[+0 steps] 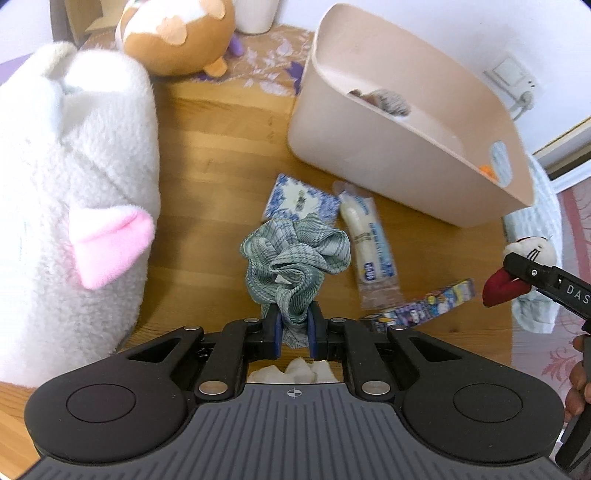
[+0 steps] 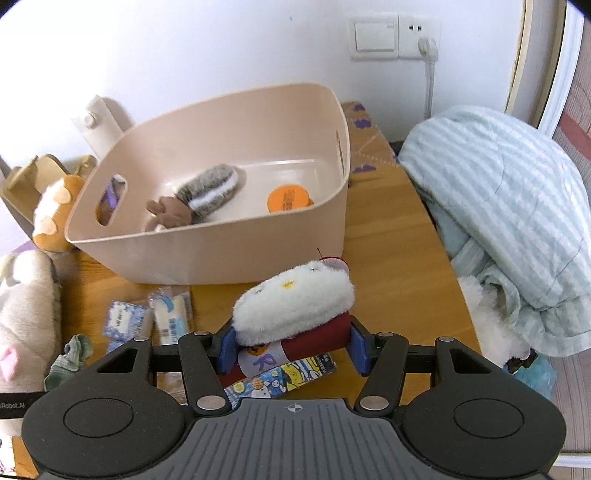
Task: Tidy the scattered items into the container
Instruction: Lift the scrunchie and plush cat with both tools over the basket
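Observation:
My left gripper [image 1: 294,326] is shut on a green plaid scrunchie [image 1: 295,258] above the wooden table. My right gripper [image 2: 291,349] is shut on a small white plush toy with a red body [image 2: 295,306], held in front of the beige bin [image 2: 207,254]; the toy also shows in the left wrist view [image 1: 517,273]. The bin [image 1: 369,147] holds a grey-brown plush squirrel [image 2: 199,203] and an orange round item [image 2: 288,199]. On the table lie a blue patterned packet [image 1: 301,201], a clear wrapped snack [image 1: 369,243] and a cartoon-printed stick pack [image 1: 424,306].
A large white plush with pink ears [image 1: 74,184] fills the left side. An orange-white plush [image 1: 177,33] sits at the back left. A striped pale-blue bundle of cloth [image 2: 509,221] lies off the table's right edge. A wall socket [image 2: 395,37] is behind the bin.

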The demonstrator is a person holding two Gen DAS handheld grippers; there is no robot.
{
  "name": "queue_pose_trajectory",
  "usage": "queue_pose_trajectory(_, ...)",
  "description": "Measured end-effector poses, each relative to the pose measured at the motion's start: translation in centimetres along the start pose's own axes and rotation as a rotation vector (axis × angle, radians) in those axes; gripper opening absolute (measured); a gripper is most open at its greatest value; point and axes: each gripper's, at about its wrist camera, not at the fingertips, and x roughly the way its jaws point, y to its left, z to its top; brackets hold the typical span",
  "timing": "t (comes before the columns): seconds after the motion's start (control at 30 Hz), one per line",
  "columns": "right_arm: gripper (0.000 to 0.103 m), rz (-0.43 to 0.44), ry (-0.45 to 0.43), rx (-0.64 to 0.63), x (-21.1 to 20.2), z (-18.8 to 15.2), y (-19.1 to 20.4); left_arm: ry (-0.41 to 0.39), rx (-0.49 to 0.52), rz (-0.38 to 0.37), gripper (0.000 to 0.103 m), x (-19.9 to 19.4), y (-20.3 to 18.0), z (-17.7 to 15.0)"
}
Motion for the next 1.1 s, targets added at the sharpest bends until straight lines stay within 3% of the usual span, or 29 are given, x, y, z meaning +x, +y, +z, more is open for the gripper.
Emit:
queue_pose_trajectory(0.47, 0.055, -0.002, -0.154, 0.060, -5.9, 1.6, 0.6, -0.111, 0.060, -0.059, 0.013, -4.5, -3.7, 0.6)
queue_pose_trajectory(0.9, 0.055, 0.013, -0.228, 0.082, -7.0, 4.2, 1.3, -0.197, 0.055, -0.077, 0.013, -5.8, -5.0, 3.6)
queue_pose_trajectory(1.0, 0.055, -0.046, -0.293, 0.155, -7.0, 5.3, 1.3, -0.218, 0.063, -0.078, 0.013, -6.0, -5.6, 4.6)
queue_pose_trajectory(1.1, 0.056, -0.057, -0.319, 0.139, -7.1, 6.4, 1.6, -0.235, 0.081, -0.079, 0.013, -6.1, -6.3, 5.8)
